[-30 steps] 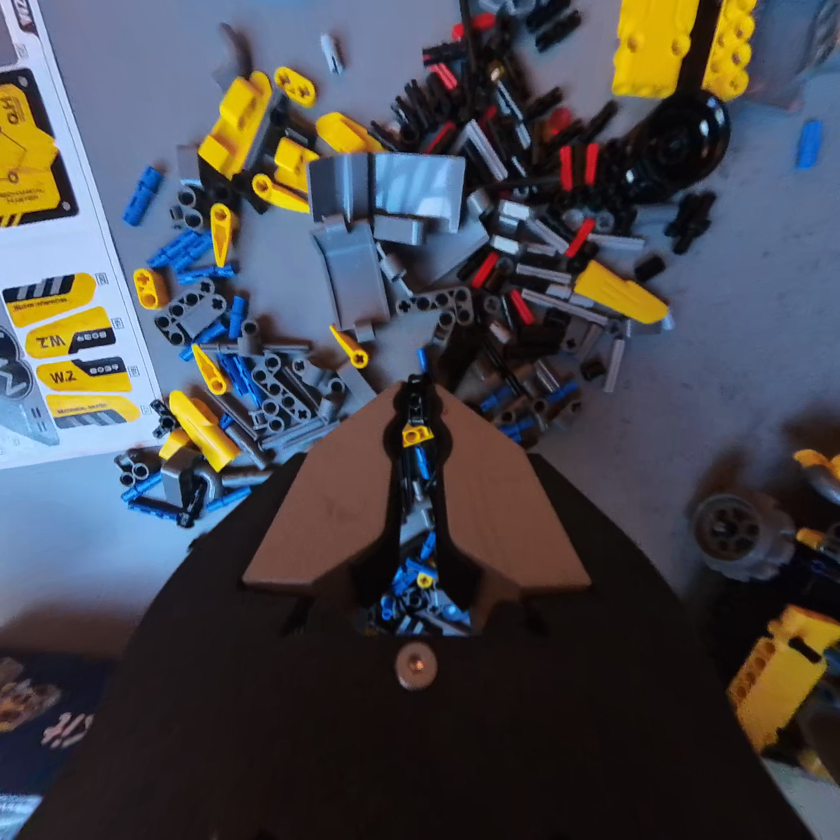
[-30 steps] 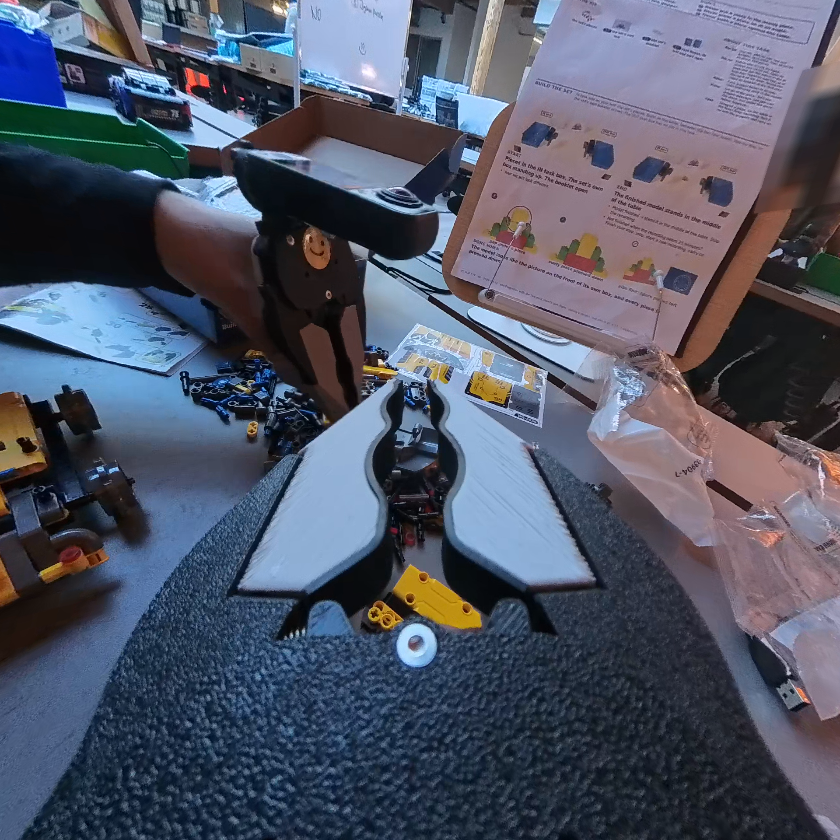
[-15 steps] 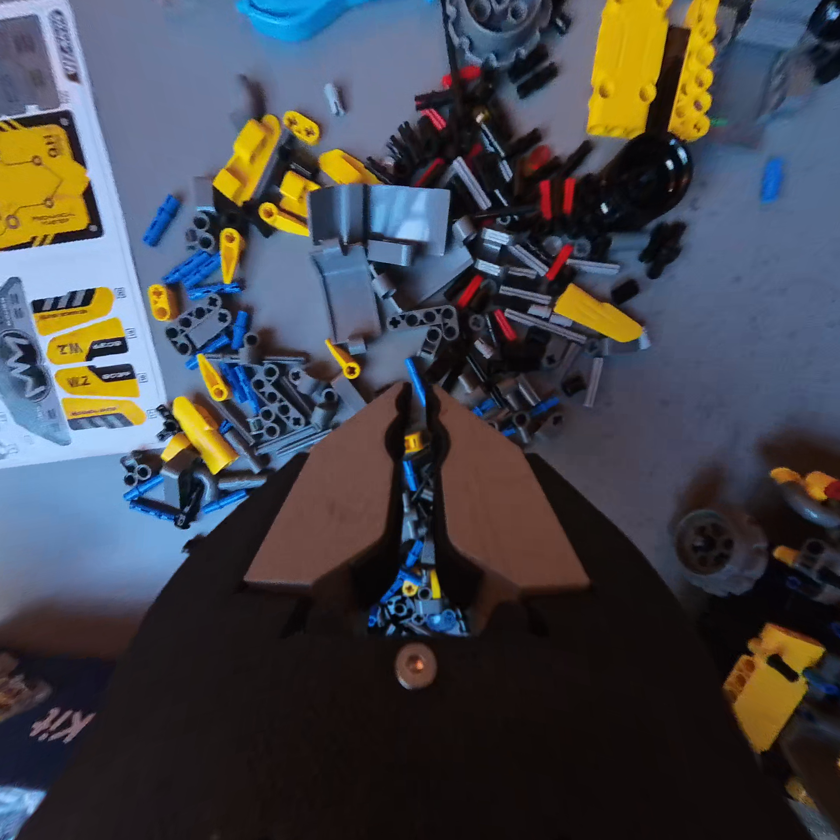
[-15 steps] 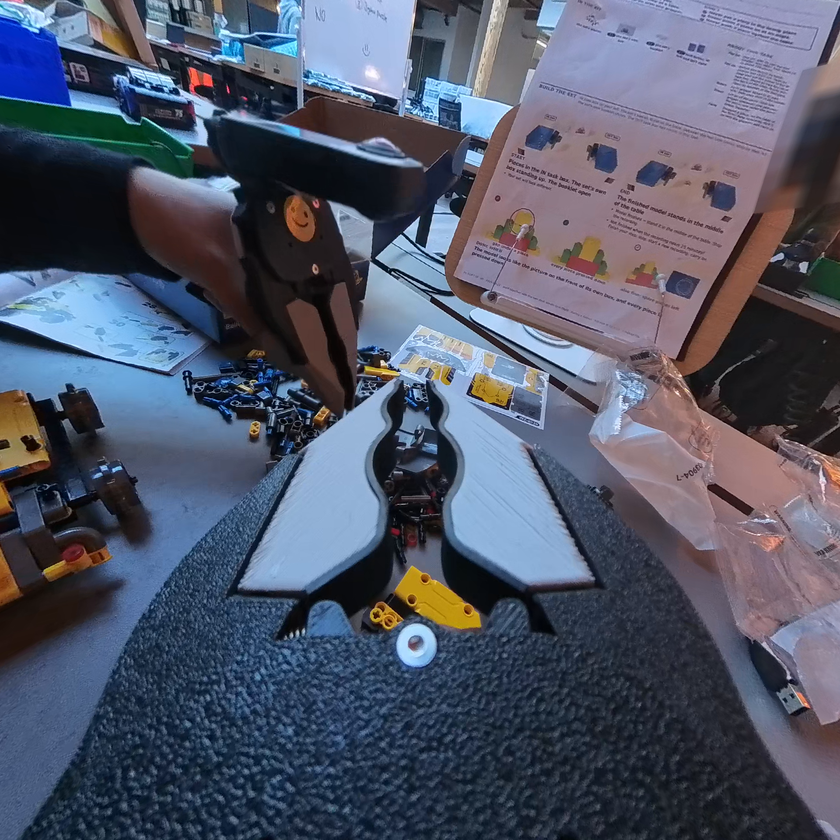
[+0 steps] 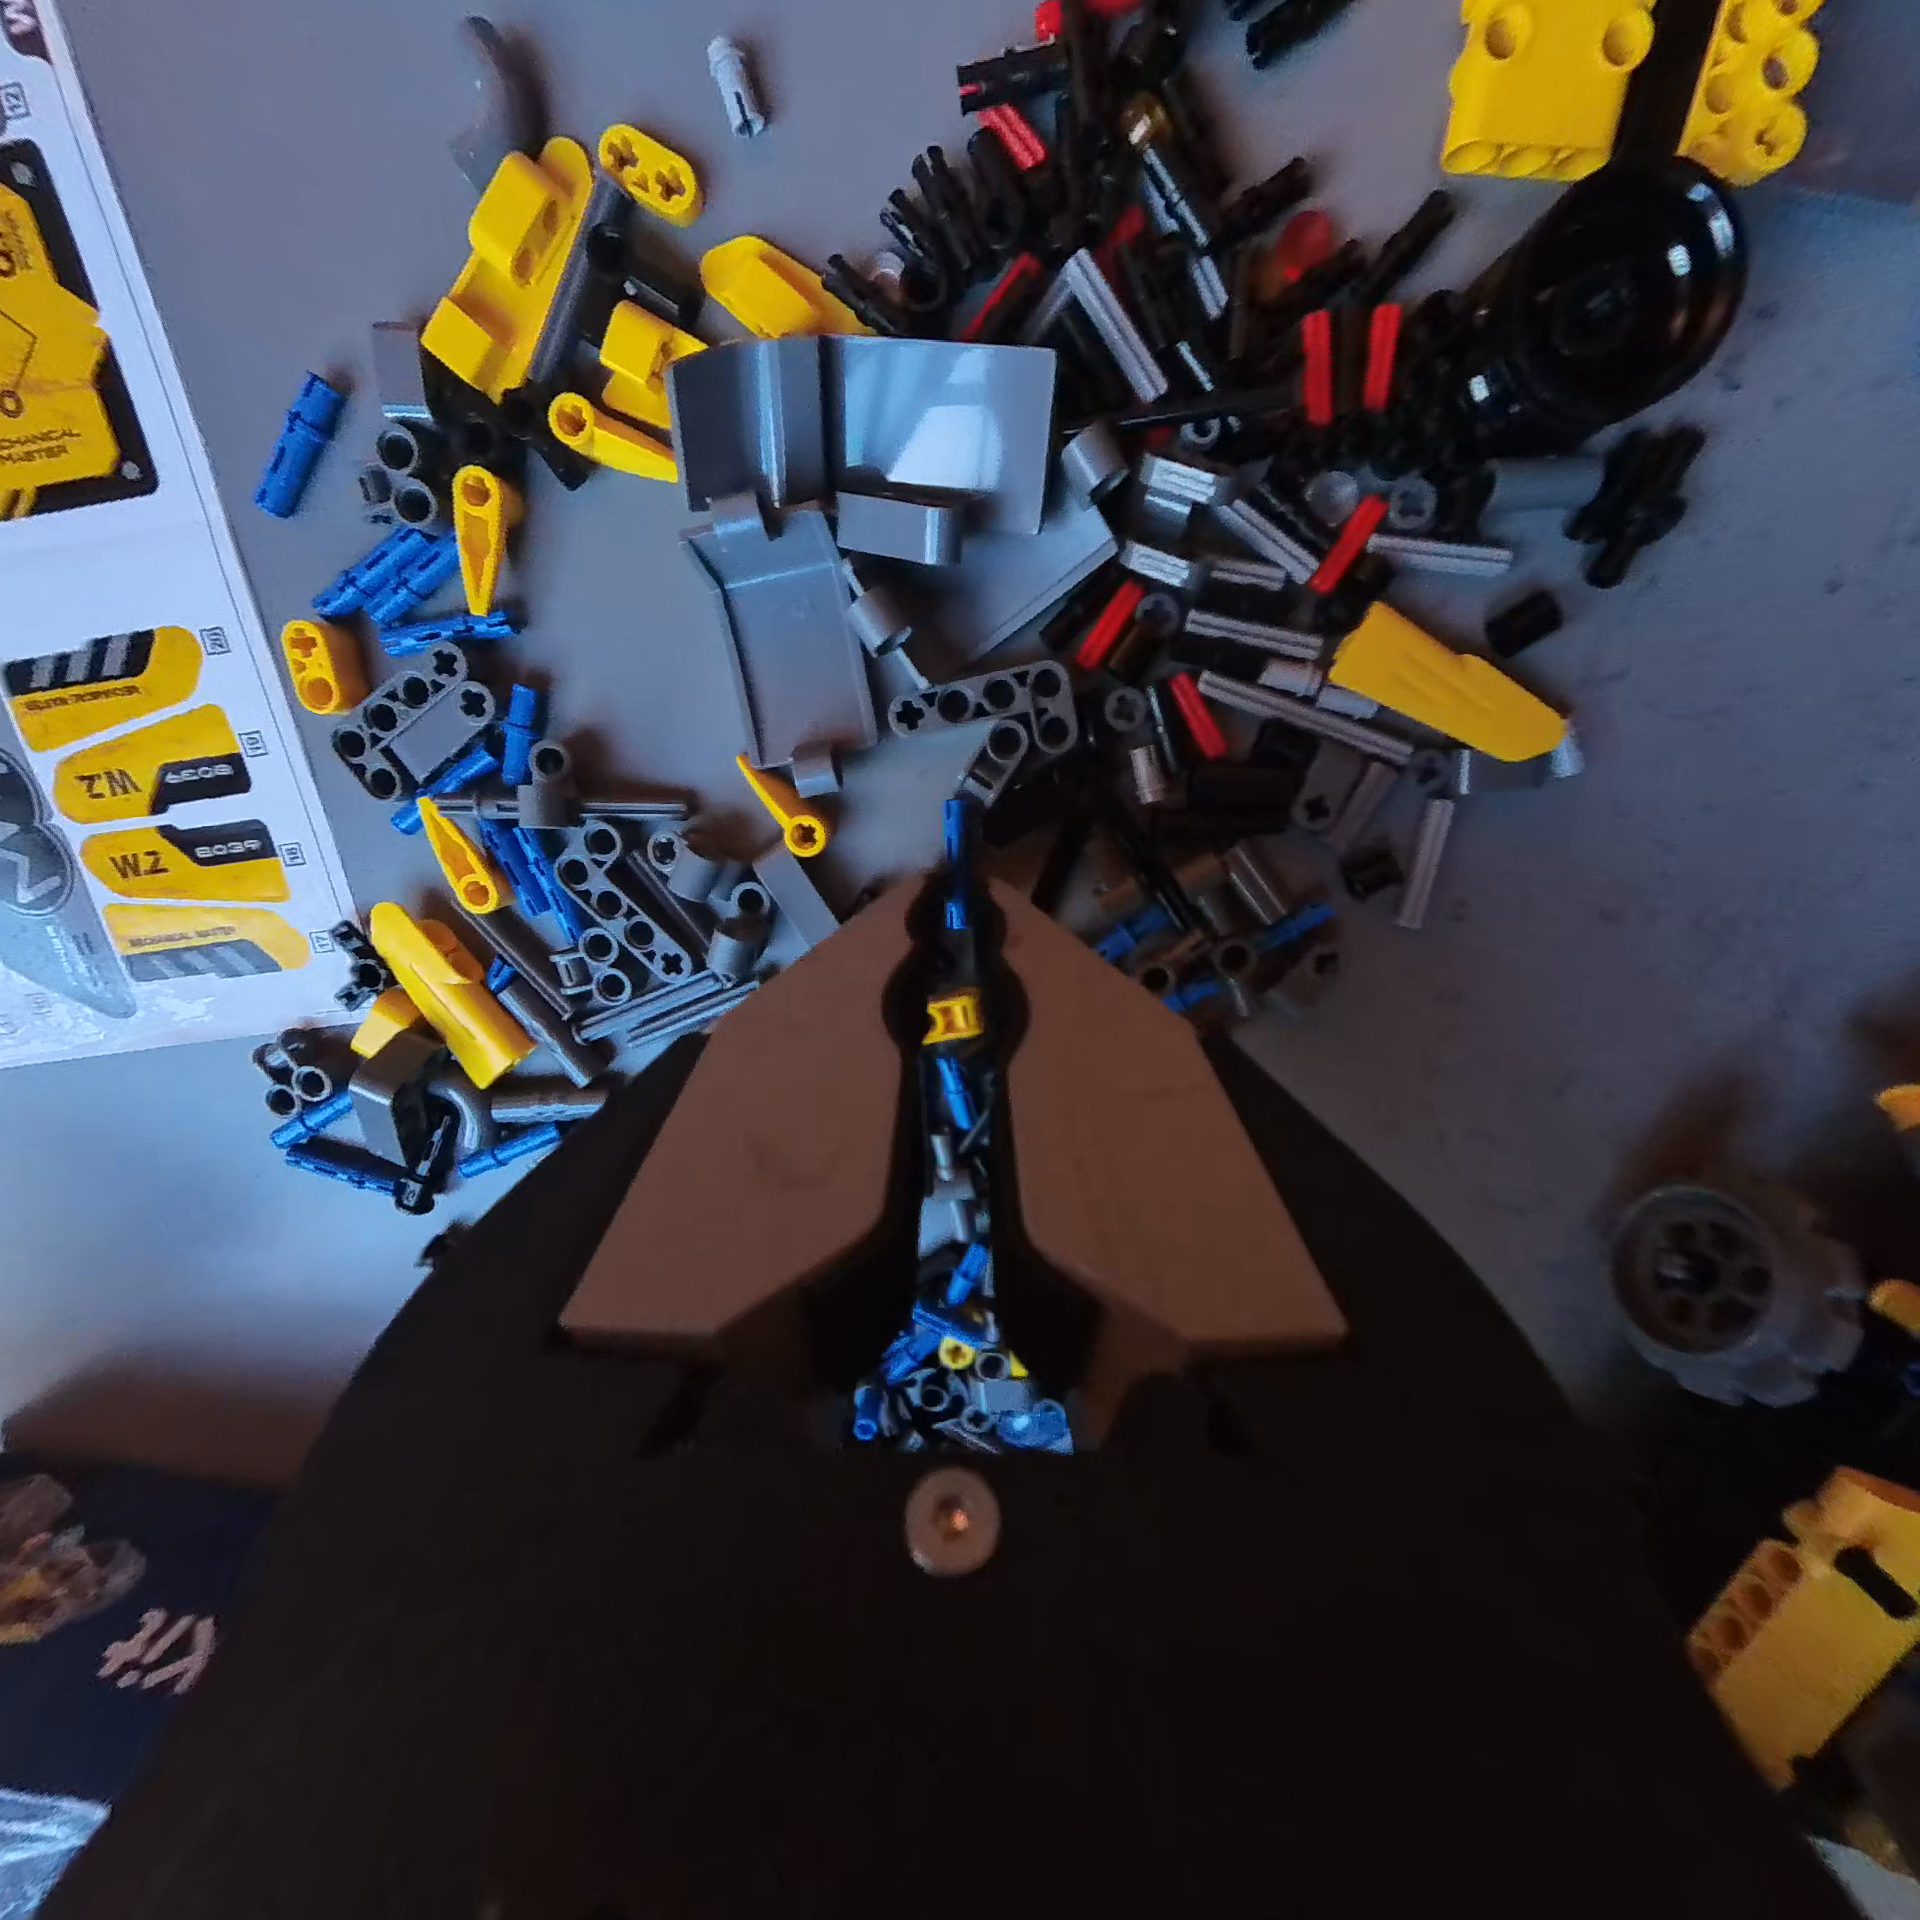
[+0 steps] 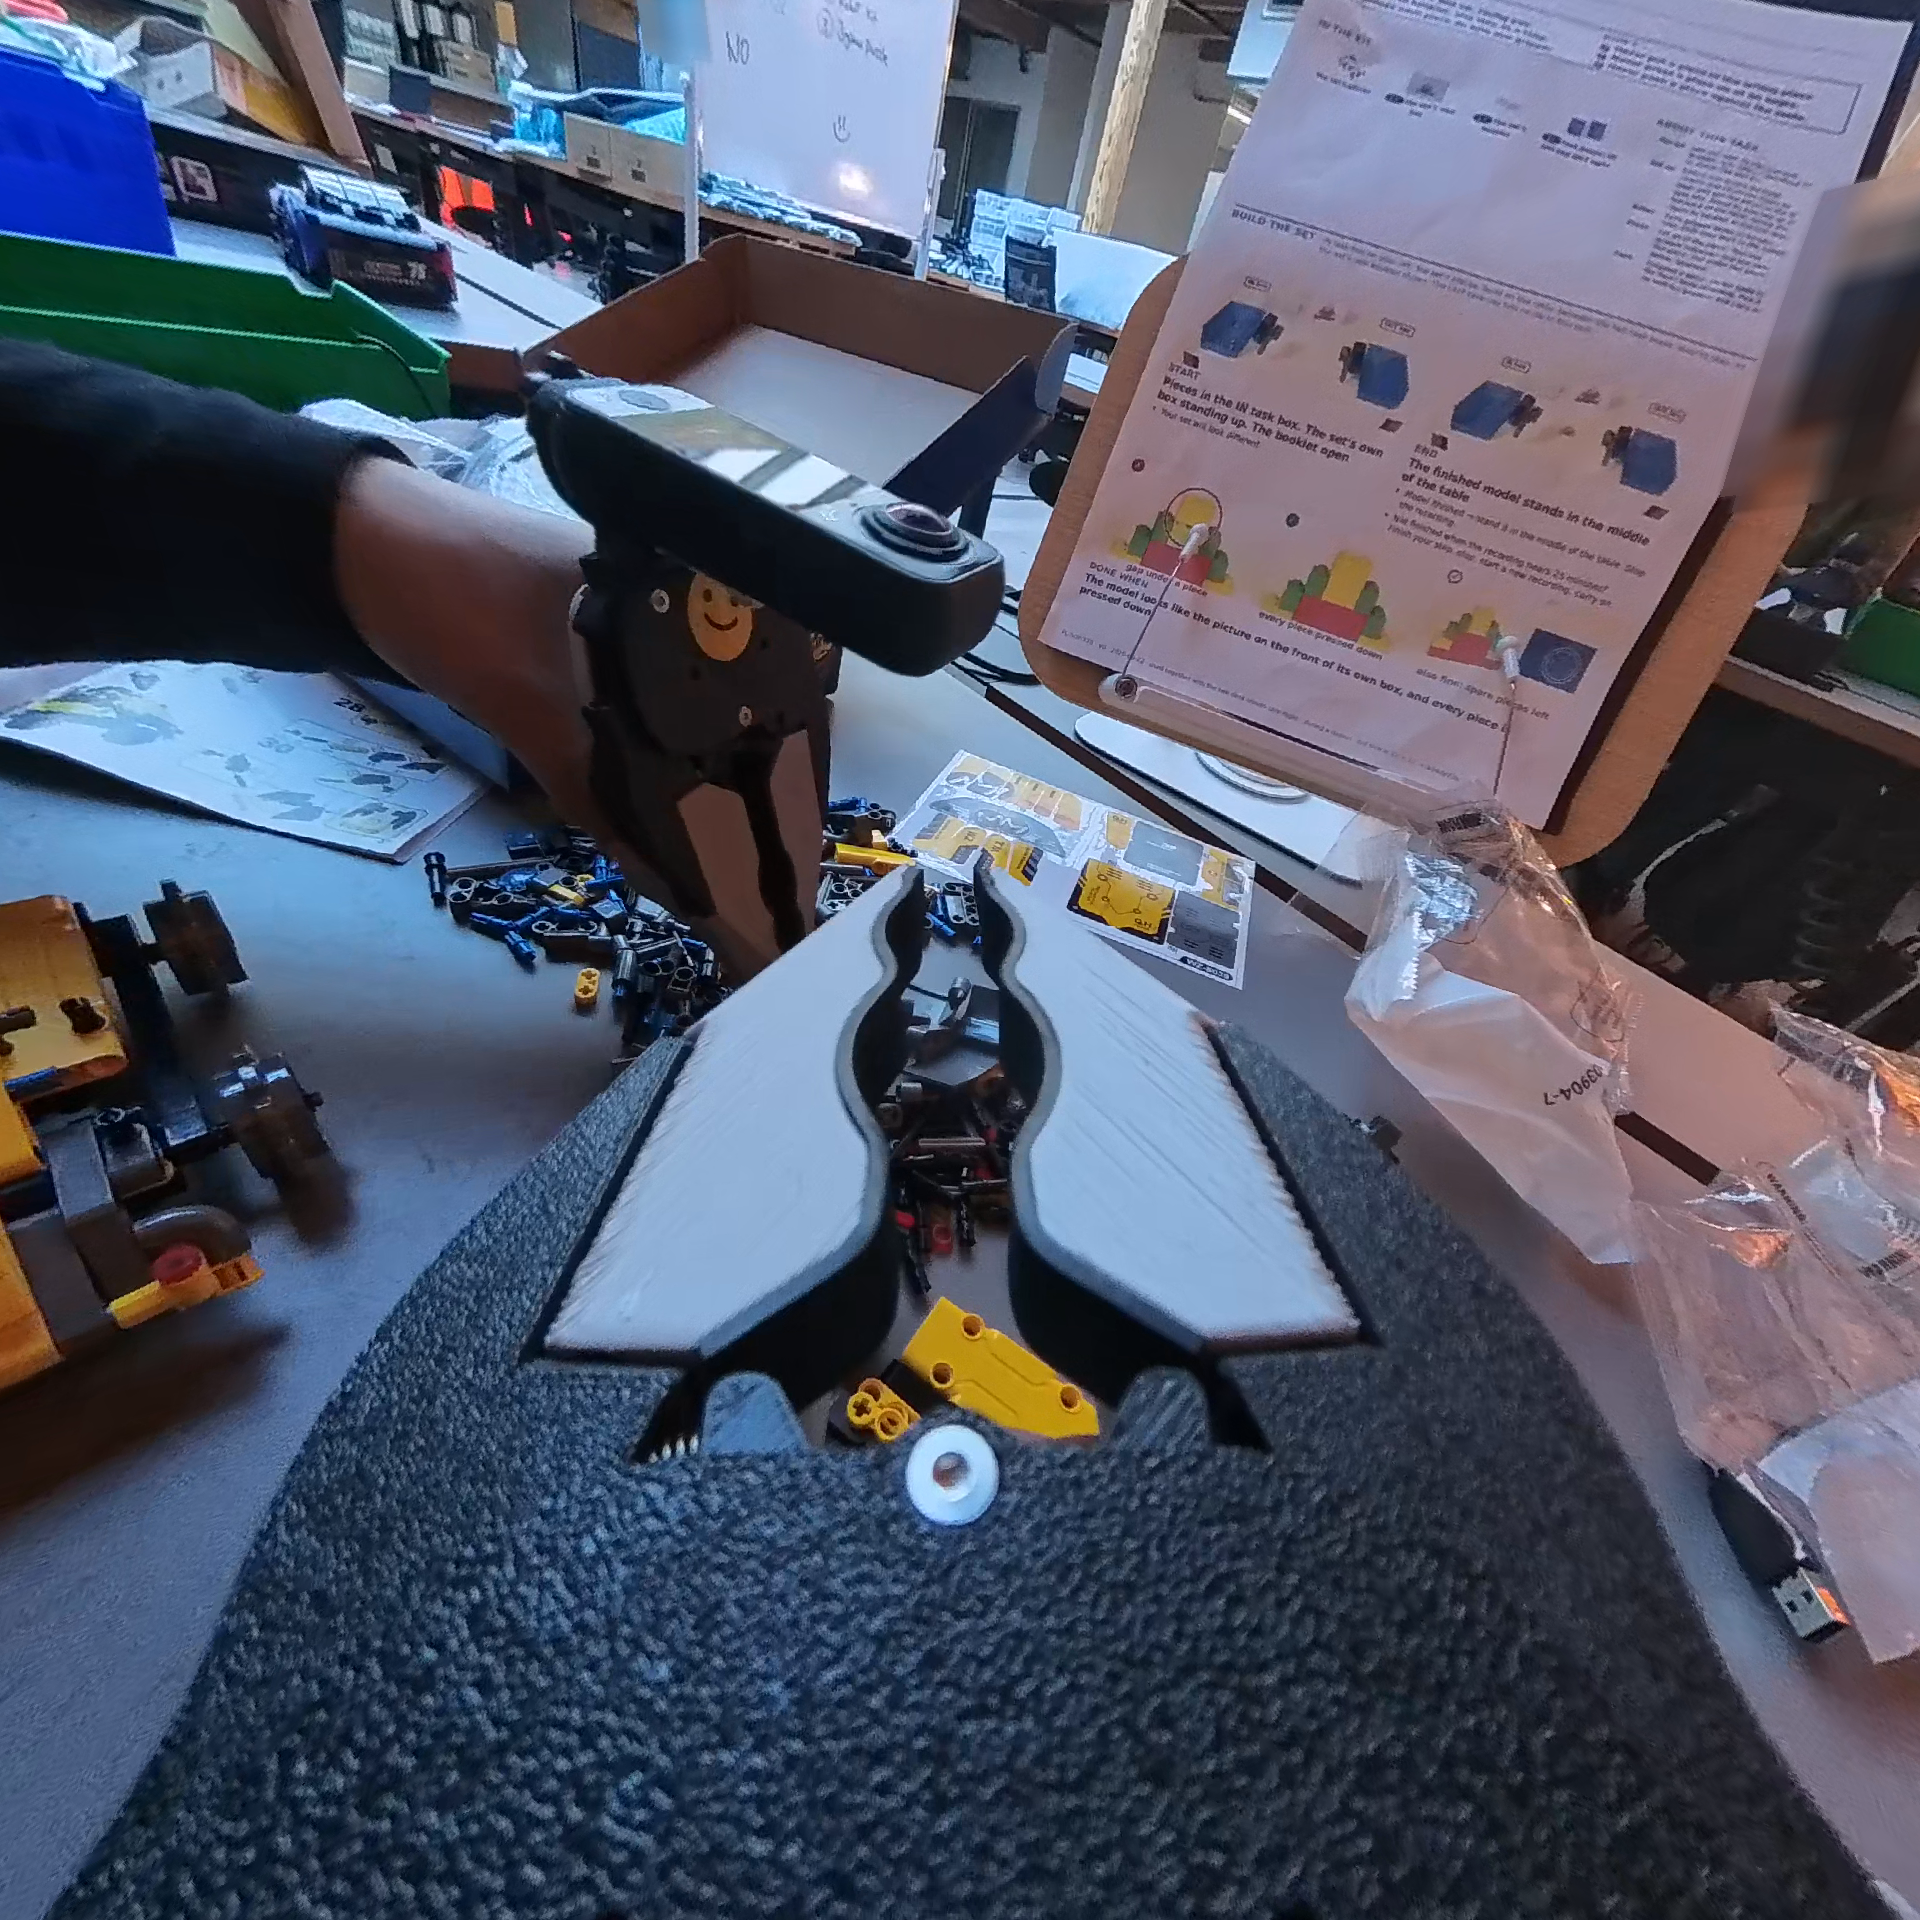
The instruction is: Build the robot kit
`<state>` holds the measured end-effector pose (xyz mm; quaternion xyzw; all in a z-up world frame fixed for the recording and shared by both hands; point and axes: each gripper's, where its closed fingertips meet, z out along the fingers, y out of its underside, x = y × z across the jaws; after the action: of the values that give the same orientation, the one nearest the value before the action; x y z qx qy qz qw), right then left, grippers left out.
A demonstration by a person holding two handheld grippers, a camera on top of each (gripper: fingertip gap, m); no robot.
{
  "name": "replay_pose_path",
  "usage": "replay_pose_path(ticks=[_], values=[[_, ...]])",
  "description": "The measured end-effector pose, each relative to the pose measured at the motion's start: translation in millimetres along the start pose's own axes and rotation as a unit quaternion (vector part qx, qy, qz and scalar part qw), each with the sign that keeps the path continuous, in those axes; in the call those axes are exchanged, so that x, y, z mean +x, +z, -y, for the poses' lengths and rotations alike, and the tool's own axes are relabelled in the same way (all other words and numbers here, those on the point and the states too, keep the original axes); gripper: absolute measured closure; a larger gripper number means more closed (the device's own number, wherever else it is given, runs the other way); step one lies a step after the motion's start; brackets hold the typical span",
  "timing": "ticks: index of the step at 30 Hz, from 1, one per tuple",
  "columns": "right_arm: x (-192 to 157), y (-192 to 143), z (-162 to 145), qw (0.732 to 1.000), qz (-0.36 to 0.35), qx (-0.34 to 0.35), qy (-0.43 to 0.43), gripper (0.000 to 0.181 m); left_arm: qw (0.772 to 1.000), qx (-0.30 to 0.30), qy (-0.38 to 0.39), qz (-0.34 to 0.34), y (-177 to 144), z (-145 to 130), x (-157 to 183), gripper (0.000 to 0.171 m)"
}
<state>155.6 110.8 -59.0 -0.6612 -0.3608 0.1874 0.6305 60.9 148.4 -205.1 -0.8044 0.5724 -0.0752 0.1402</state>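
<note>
Left view: the left gripper (image 5: 956,904) hung over the near edge of the pile (image 5: 1195,499), jaws pinched on a small yellow piece (image 5: 951,1018). The pile looked closer than half a second before.

Right view: the right gripper (image 6: 951,894) hovered above the pile, jaws slightly parted and empty, with a sticker sheet (image 6: 1143,883) beyond the pile.
</note>
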Motion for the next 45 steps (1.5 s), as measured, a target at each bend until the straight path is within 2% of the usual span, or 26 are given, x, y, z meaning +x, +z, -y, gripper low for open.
replay_pose_path(ticks=[3,6,9,15,20,22,25,31,34,37,41,42,44,45], values=[[1.1,0.1,-0.6,1.0,-0.002,-0.001,0.0,0.171,1.0,0.016,0.004,0.011,-9.0,5.2,-1.1,0.17],[4.5,-1.3,0.1,1.0,-0.007,0.002,0.003,0.172,0.999,0.048,0.006,0.019,-33.0,16.0,4.1,0.171],[9.4,-4.0,2.7,1.0,-0.014,0.011,0.012,0.172,0.994,0.093,0.035,-0.036,-51.4,37.3,47.9,0.17],[27.8,-12.1,6.0,0.998,-0.049,0.025,0.019,0.172,0.979,0.073,0.133,-0.139,-20.9,53.4,158.0,0.169],[48.7,-20.0,1.8,0.996,-0.074,0.028,0.047,0.173,0.978,0.064,0.143,-0.137,12.3,64.5,181.8,0.169],[51.9,-21.7,2.1,0.995,-0.077,0.031,0.054,0.173,0.974,0.068,0.145,-0.161,12.2,68.5,193.1,0.17],[51.1,-21.9,3.0,0.995,-0.075,0.033,0.055,0.173,0.976,0.064,0.152,-0.144,12.5,70.3,191.1,0.163],[49.9,-24.1,7.0,0.995,-0.073,0.041,0.054,0.173,0.978,0.098,0.116,-0.141,-2.6,79.5,176.0,0.165],[53.1,-26.8,8.5,0.994,-0.075,0.047,0.063,0.174,0.986,0.123,0.082,-0.082,-3.1,92.3,150.9,0.166],[55.1,-28.3,9.5,0.993,-0.076,0.052,0.069,0.174,0.988,0.108,0.081,-0.072,7.7,94.5,149.5,0.158],[55.3,-28.6,9.4,0.993,-0.077,0.051,0.067,0.174,0.99,0.081,0.097,-0.059,22.6,87.0,149.1,0.161],[55.4,-28.6,9.5,0.993,-0.077,0.052,0.068,0.174,0.99,0.084,0.097,-0.049,22.5,87.8,145.4,0.168],[55.4,-29.0,10.0,0.993,-0.077,0.053,0.069,0.174,0.992,0.074,0.098,-0.023,22.6,86.6,133.1,0.171],[55.4,-29.1,10.2,0.993,-0.077,0.054,0.069,0.174,0.993,0.069,0.097,-0.02,22.3,85.3,129.0,0.166]])
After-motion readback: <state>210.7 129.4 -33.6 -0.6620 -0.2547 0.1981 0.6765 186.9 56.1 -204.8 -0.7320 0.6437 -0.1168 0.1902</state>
